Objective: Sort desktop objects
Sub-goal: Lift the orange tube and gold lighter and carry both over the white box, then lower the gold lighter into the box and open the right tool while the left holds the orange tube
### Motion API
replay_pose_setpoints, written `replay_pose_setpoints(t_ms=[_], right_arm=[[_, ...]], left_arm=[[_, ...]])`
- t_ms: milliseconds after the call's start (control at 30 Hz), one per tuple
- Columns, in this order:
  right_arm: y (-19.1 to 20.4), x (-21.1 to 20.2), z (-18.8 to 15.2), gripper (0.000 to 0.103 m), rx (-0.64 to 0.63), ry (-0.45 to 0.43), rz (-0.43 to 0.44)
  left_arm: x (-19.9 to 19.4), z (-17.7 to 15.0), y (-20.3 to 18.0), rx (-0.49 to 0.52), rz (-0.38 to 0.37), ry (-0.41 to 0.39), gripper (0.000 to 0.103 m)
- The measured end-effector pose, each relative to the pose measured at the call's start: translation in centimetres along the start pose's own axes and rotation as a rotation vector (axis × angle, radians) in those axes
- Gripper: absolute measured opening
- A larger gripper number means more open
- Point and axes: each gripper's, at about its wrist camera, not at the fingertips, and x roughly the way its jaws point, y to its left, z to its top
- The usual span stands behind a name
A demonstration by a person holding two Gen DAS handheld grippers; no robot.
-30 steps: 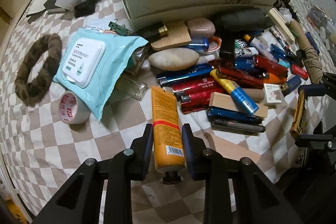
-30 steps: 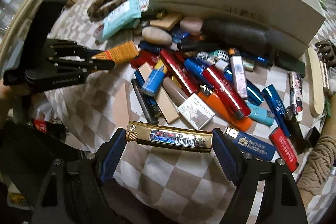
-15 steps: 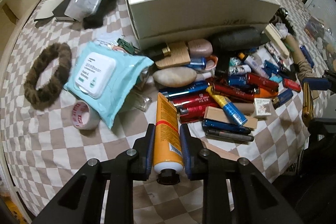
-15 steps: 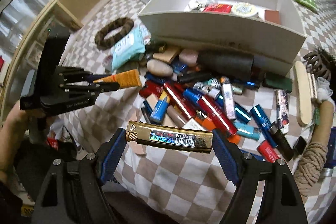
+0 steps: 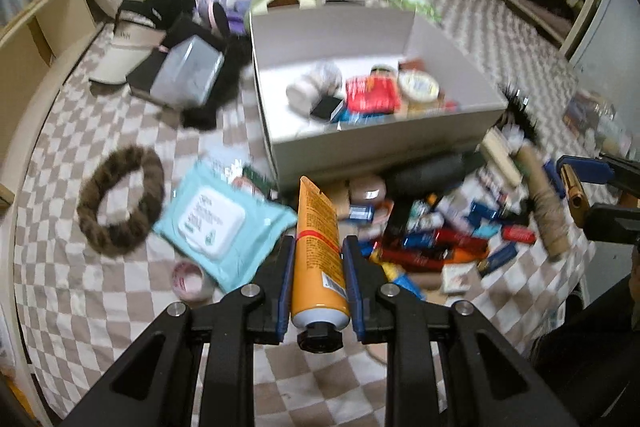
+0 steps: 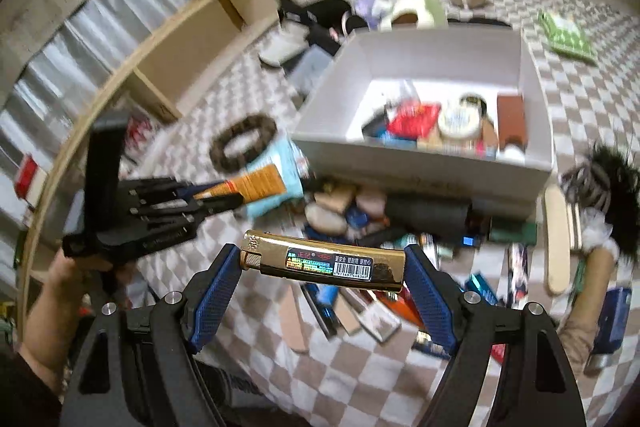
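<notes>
My left gripper [image 5: 318, 243] is shut on an orange tube [image 5: 316, 211], cap toward the camera, held above the checkered cloth. Side on in the right wrist view, the left gripper [image 6: 224, 197] and its orange tube [image 6: 260, 183] hang left of the box. My right gripper [image 6: 323, 267] is shut on a gold lighter [image 6: 280, 255], clamped lengthwise by its two ends. The right gripper [image 5: 576, 183] shows at the left view's right edge. A white box [image 5: 360, 143] ahead holds several small items. A pile of lighters and tubes [image 5: 432, 247] lies in front of it.
A blue wipes pack [image 5: 224, 219], a brown fur ring [image 5: 120, 199] and a tape roll [image 5: 188, 277] lie left of the pile. A twine spool [image 5: 548, 211] and a black hair clip [image 6: 600, 179] lie right. A wooden shelf [image 6: 192, 47] borders the left side.
Both grippers have risen from the cloth with the tube and the lighter still in them. They have tilted up, so the inside of the white box now shows.
</notes>
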Motion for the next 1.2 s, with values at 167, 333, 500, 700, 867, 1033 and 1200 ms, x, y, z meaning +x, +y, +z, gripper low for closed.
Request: replay_pose_setpoints(t_ms=[167, 333, 500, 700, 867, 1033, 1200], right_arm=[[-0.2, -2.2, 2.5, 0.082, 0.025, -0.095, 0.014], [-1.1, -3.4, 5.2, 0.082, 0.066, -0.165, 0.016], [-2.2, -3.4, 7.9, 0.082, 0.098, -0.208, -0.012], [-4.9, -1.6, 11.6, 0.082, 0.193, -0.227, -0.063], [-8.3, 1.3, 13.4, 0.082, 0.291, -0.218, -0.085], [-11.3, 5.1, 14.6, 0.082, 0.340, -0.154, -0.129], [-13.3, 8.5, 15.4, 0.082, 0.336, -0.080, -0.188]], left_arm=[[-1.1, 2.4, -0.1, -0.024, -0.018, -0.067, 0.023], [-1.1, 4.7, -0.1, -0.055, -0.029, -0.109, 0.023], [-0.5, 7.1, -0.5, -0.074, -0.024, -0.134, 0.024], [0.8, 10.4, -1.1, -0.066, 0.012, -0.154, 0.024], [3.2, 12.8, -1.5, -0.069, 0.041, -0.147, 0.024], [6.0, 14.1, -1.9, -0.065, 0.051, -0.125, 0.024], [8.6, 14.4, -2.4, -0.062, 0.048, -0.091, 0.024]])
